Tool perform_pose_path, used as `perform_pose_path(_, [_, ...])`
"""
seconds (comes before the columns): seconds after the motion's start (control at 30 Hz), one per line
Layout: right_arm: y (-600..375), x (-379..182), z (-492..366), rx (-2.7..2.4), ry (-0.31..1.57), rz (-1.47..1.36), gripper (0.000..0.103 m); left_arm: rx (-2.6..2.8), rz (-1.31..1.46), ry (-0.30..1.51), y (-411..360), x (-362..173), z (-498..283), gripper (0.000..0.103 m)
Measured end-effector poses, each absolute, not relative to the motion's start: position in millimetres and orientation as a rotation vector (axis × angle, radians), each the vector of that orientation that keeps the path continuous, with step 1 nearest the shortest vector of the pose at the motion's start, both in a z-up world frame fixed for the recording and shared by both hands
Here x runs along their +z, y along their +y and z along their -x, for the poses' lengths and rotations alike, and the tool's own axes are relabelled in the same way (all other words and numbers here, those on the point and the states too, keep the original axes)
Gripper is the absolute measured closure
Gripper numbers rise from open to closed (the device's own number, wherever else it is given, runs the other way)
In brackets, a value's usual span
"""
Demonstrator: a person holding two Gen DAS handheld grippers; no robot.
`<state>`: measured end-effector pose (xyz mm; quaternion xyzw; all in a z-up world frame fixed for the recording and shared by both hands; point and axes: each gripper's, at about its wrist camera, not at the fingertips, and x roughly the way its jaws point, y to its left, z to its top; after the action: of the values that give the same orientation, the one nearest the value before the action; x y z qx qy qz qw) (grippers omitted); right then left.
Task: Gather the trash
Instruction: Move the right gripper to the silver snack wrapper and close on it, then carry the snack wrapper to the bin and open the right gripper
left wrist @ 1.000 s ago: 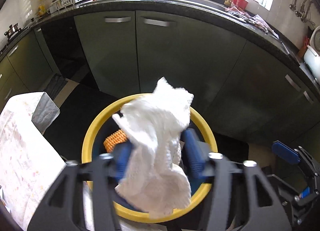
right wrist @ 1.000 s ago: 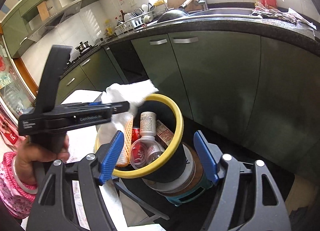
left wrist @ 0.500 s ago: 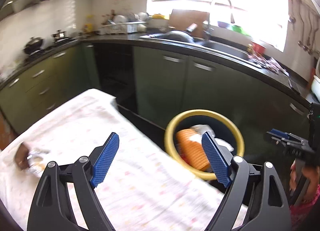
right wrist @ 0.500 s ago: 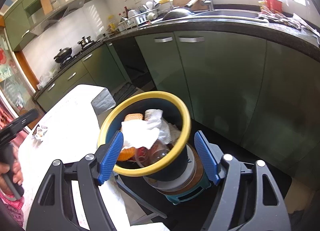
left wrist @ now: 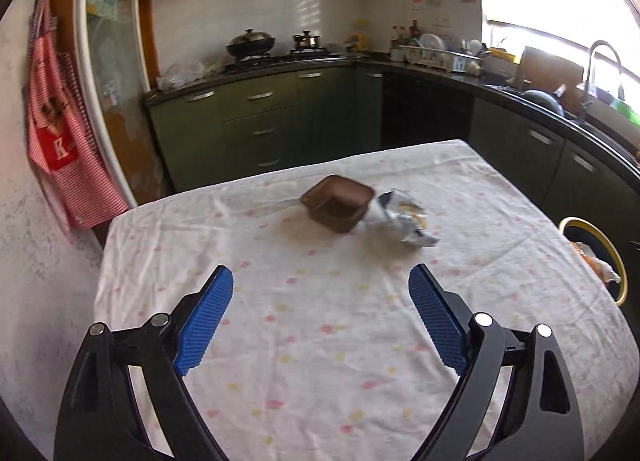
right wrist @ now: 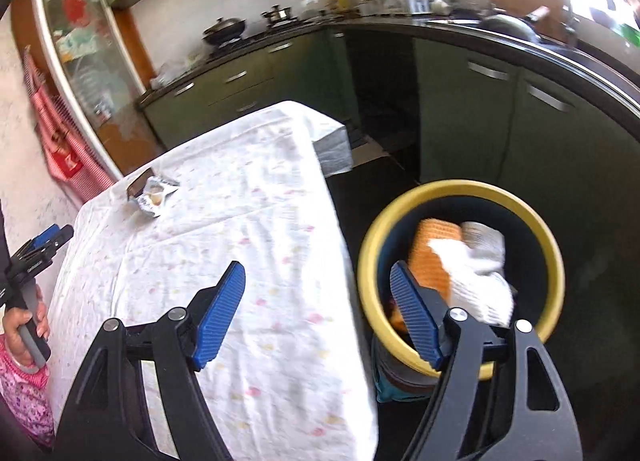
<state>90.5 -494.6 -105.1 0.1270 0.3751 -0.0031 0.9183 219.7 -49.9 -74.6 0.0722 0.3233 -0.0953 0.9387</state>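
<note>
My left hand-held gripper [left wrist: 320, 313] hangs over the near part of the table [left wrist: 360, 401], which wears a white cloth with small pastel spots; its jaws are opening and stand wide, with only bare cloth between the blue pads [left wrist: 204, 321]. Farther across the table lies the trash I am after: a brown square tub [left wrist: 338, 203] and, touching its right side, a crumpled silver wrapper [left wrist: 400, 217]; both are well apart from the pads. At the right edge of the table the yellow rim of the bin [left wrist: 600, 249] shows on the floor beside it.

My right hand-held gripper [right wrist: 316, 309] is also wide open and holds nothing; its left pad sits over the cloth, its right pad in front of the bin [right wrist: 460, 197]. Inside the bin I see an orange mesh piece [right wrist: 432, 249] and a crumpled white paper towel [right wrist: 476, 273] lying against it. From this view the tub [right wrist: 138, 183] and wrapper [right wrist: 156, 193] lie at the far left of the table; the left hand-held gripper [right wrist: 44, 241] shows at the left edge, gripped by a hand [right wrist: 24, 325] above a pink patterned sleeve [right wrist: 20, 389].
</note>
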Motion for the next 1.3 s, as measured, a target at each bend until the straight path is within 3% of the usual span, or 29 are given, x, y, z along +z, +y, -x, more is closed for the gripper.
perform_pose_path(0.47, [-320, -76, -254, 0.317, 0.899, -0.071, 0.032, -0.063, -0.084, 0.679, -8, -103, -223, 0.013])
perform_pose_path(0.7, [-286, -99, -329, 0.282, 1.077, -0.093, 0.035, -0.040, -0.087, 0.684, -7, -107, -224, 0.013])
perform_pose_path(1.23, [-255, -138, -359, 0.158, 1.278, -0.069, 0.045, -0.040, -0.049, 0.684, -3, -105, -222, 0.013])
perform_pose_path(1.3, [-252, -141, -360, 0.149, 1.294, -0.059, 0.054, -0.042, -0.048, 0.685, -3, -106, -222, 0.013])
